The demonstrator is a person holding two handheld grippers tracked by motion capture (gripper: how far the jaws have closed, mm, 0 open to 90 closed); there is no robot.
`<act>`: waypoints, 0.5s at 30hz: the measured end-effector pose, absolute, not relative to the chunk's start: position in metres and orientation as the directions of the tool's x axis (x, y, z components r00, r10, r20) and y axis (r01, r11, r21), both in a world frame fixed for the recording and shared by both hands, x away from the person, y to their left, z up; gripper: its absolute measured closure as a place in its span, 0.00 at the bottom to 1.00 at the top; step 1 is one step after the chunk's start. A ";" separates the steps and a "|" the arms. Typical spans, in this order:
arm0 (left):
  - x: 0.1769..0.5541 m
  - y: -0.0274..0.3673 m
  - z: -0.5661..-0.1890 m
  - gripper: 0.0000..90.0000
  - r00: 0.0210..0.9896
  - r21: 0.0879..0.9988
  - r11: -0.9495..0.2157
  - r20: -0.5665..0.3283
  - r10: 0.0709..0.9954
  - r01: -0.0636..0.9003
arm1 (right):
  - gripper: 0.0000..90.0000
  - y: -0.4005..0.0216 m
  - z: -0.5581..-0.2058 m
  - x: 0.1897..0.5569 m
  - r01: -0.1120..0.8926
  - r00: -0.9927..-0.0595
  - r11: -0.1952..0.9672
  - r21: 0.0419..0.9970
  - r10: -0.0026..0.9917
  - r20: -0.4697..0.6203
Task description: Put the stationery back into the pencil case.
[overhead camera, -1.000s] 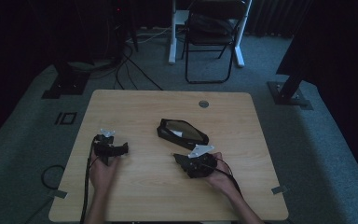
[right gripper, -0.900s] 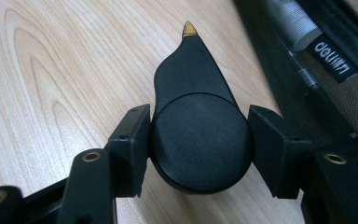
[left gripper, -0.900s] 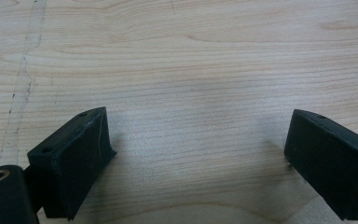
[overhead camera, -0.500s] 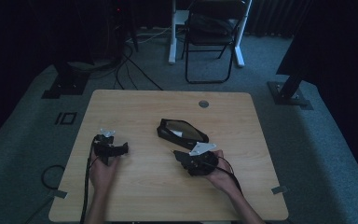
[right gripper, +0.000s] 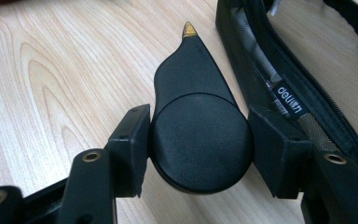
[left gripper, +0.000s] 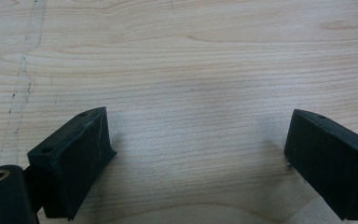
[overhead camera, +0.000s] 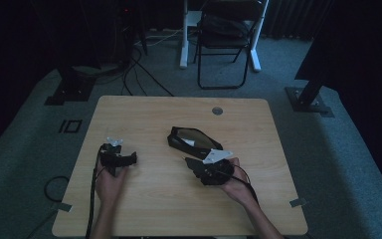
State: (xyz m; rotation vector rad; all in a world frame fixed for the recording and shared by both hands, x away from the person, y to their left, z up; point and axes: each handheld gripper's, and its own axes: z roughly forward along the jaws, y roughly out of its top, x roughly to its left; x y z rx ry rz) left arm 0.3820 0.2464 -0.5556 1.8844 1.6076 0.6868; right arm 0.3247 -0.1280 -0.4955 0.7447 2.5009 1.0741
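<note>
Dim room, dark surroundings. Light wood table (overhead camera: 144,114) with a round grommet (overhead camera: 217,110) near the far edge, on grey carpet (overhead camera: 338,149). Black folding chair (overhead camera: 226,30) and white desk legs (overhead camera: 183,35) behind. Cables (overhead camera: 139,64) across the floor, black stand bases (overhead camera: 308,99) at both sides.

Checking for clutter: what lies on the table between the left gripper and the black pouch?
Nothing: in the high view, bare wooden table separates the left gripper from the black pouch.
</note>
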 end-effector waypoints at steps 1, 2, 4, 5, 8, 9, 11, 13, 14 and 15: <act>0.382 0.246 -0.556 0.08 0.149 0.704 -0.121 0.022 0.989 0.700 | 0.46 -0.128 -0.495 0.325 0.335 -0.813 0.581 0.742 0.576 -0.083; 0.382 0.246 -0.556 0.08 0.148 0.704 -0.121 0.022 0.989 0.700 | 0.46 -0.128 -0.494 0.325 0.337 -0.812 0.579 0.743 0.578 -0.082; 0.382 0.246 -0.556 0.08 0.149 0.704 -0.121 0.022 0.989 0.700 | 0.46 -0.128 -0.492 0.325 0.334 -0.811 0.576 0.746 0.579 -0.083; 0.382 0.246 -0.556 0.08 0.148 0.704 -0.121 0.022 0.989 0.700 | 0.46 -0.128 -0.491 0.325 0.332 -0.812 0.576 0.747 0.578 -0.085; 0.382 0.246 -0.556 0.08 0.148 0.704 -0.121 0.022 0.989 0.700 | 0.46 -0.129 -0.489 0.325 0.334 -0.809 0.572 0.749 0.582 -0.084; 0.382 0.246 -0.556 0.08 0.149 0.704 -0.121 0.022 0.989 0.700 | 0.46 -0.129 -0.489 0.326 0.332 -0.809 0.572 0.750 0.582 -0.085; 0.382 0.246 -0.556 0.08 0.148 0.705 -0.121 0.022 0.989 0.699 | 0.46 -0.130 -0.488 0.326 0.332 -0.808 0.570 0.752 0.583 -0.085; 0.382 0.246 -0.556 0.08 0.148 0.704 -0.121 0.022 0.989 0.700 | 0.46 -0.131 -0.486 0.327 0.332 -0.806 0.566 0.755 0.586 -0.085; 0.382 0.246 -0.556 0.08 0.148 0.704 -0.121 0.022 0.989 0.700 | 0.46 -0.132 -0.485 0.327 0.329 -0.806 0.566 0.756 0.586 -0.088; 0.382 0.246 -0.556 0.08 0.148 0.704 -0.121 0.022 0.989 0.700 | 0.46 -0.132 -0.484 0.328 0.330 -0.804 0.563 0.758 0.589 -0.087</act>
